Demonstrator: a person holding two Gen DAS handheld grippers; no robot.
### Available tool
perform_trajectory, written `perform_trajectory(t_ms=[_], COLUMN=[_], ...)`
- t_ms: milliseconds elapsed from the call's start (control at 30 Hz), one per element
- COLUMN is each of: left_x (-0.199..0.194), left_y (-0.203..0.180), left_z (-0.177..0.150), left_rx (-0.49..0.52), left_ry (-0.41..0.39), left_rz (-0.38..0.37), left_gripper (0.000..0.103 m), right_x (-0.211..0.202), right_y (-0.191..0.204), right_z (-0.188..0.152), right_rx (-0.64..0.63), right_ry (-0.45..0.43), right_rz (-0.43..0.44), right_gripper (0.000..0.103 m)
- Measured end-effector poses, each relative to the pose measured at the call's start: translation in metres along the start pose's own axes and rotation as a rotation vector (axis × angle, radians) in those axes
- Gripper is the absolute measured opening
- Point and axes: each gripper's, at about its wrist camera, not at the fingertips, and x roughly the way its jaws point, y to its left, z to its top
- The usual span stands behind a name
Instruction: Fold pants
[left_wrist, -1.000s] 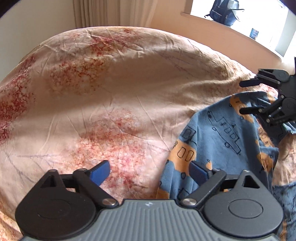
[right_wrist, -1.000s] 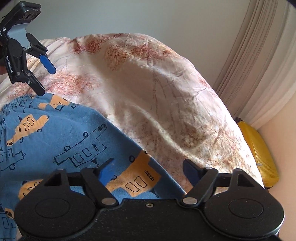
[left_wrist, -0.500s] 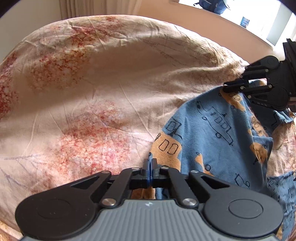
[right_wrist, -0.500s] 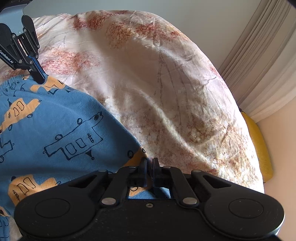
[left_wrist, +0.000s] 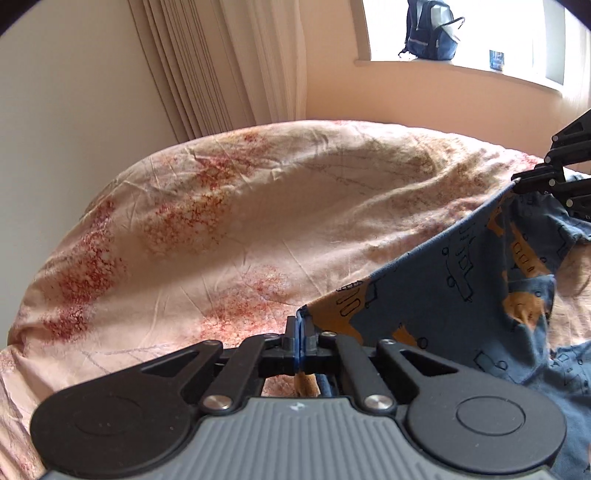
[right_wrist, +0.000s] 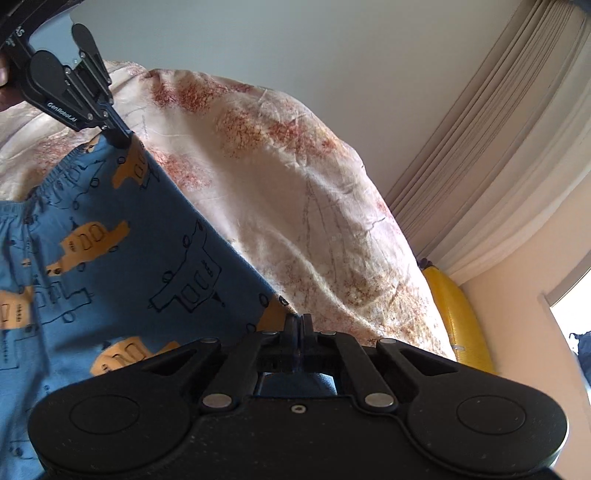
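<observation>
Pants (left_wrist: 461, 288): blue, printed with orange and outlined vehicles; one edge stretched taut in the air above the bed (left_wrist: 221, 236), the rest sagging toward it, elastic waistband gathered at the left end in the right wrist view. Left gripper (left_wrist: 298, 332): fingers pressed together, pinching a corner of the pants at the waistband end of the taut edge. Right gripper (right_wrist: 298, 332): fingers likewise closed, clamped on the fabric at the other end of that edge. Bed: covered in a cream sheet with red mottled patches, creased, lying under and beyond the pants. Curtain (left_wrist: 229, 62): pale, pleated, hanging behind the bed. Backpack (left_wrist: 430, 31): dark blue, on the window ledge beyond the bed. Yellow case (right_wrist: 458, 317): standing beside the bed, below the curtain.
</observation>
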Motion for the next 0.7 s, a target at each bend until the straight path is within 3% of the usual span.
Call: perform_trajectory(t_ms=[100,300,500,700], left_x=[-0.037,-0.101,-0.127,-0.111], left_y=[-0.008,-0.041,-0.072,-0.093], left_z=[-0.010,-0.042,-0.108,-0.182], left_rx=[0.040,0.225,0.384,0.502], left_ry=[-0.085,-0.192,-0.189,-0.104], left_rz=[-0.035,-0.059,-0.092,-0.100], left_gripper=[0.000,0.000,0.000,0.000], right_x=[-0.046,-0.148,-0.209,-0.216], right_y=[0.017,0.055,0.109,0.158], right_z=[-0.007,-0.007,-0.016,-0.046], right_rx=[-0.030,-0.071,-0.144,-0.117], right_ry=[-0.030,-0.056,-0.011,0.068], right_rz=[-0.026,-0.036,0.021,0.124], right_gripper=[0.000,0.000,0.000,0.000])
